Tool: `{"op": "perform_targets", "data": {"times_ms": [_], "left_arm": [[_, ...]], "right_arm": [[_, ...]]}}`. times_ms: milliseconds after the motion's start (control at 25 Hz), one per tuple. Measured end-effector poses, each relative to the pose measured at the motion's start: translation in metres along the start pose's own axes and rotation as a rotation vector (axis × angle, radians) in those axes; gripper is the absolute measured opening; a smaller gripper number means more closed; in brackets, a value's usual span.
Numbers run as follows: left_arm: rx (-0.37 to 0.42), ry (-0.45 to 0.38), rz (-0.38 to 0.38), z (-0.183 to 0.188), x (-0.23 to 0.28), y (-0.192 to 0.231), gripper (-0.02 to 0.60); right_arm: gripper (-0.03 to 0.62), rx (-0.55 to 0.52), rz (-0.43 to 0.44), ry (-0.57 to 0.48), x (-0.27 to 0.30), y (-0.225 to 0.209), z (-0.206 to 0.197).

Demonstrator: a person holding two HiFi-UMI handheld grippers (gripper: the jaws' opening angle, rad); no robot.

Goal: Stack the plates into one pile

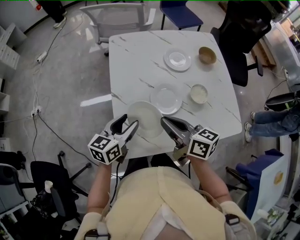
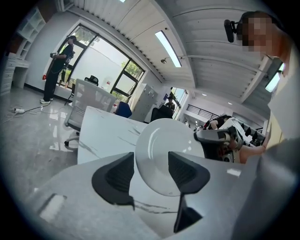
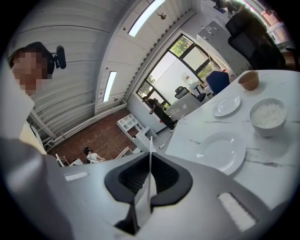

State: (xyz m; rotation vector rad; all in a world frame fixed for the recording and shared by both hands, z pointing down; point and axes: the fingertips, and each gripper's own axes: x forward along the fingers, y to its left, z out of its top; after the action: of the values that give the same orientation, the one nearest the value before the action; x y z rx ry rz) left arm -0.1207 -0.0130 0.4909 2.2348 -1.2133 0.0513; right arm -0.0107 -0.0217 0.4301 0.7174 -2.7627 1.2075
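A white plate [image 1: 145, 118] hangs tilted over the near edge of the white marble table [image 1: 136, 61]. My right gripper [image 1: 164, 123] is shut on its right rim; in the right gripper view the plate [image 3: 150, 154] shows edge-on between the closed pads. My left gripper [image 1: 131, 119] is open at the plate's left rim. In the left gripper view the plate [image 2: 161, 145] stands between the spread jaws of my left gripper [image 2: 151, 158], unpressed, with the right gripper [image 2: 211, 137] behind it. A second plate [image 1: 166, 99] lies mid-table and a third plate [image 1: 177, 59] farther back.
A white bowl of rice [image 1: 199, 93] sits right of the middle plate, and a brown bowl [image 1: 207, 55] beside the far plate. A white chair [image 1: 119, 16], a blue chair [image 1: 180, 11] and a black chair [image 1: 239, 37] ring the table's far side.
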Motion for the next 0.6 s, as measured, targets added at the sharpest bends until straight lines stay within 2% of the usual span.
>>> {"op": "perform_targets", "data": {"times_ms": [120, 360, 600], "left_arm": [[0.034, 0.006, -0.024, 0.004, 0.009, -0.008, 0.219], [0.048, 0.007, -0.054, 0.013, 0.024, -0.015, 0.143], [0.102, 0.066, -0.071, 0.014, 0.045, -0.018, 0.121]], "right_arm": [[0.015, 0.013, -0.014, -0.039, -0.008, -0.003, 0.006], [0.015, 0.037, -0.081, -0.111, -0.027, -0.022, 0.016], [0.015, 0.081, -0.161, -0.158, -0.038, -0.046, 0.017]]}}
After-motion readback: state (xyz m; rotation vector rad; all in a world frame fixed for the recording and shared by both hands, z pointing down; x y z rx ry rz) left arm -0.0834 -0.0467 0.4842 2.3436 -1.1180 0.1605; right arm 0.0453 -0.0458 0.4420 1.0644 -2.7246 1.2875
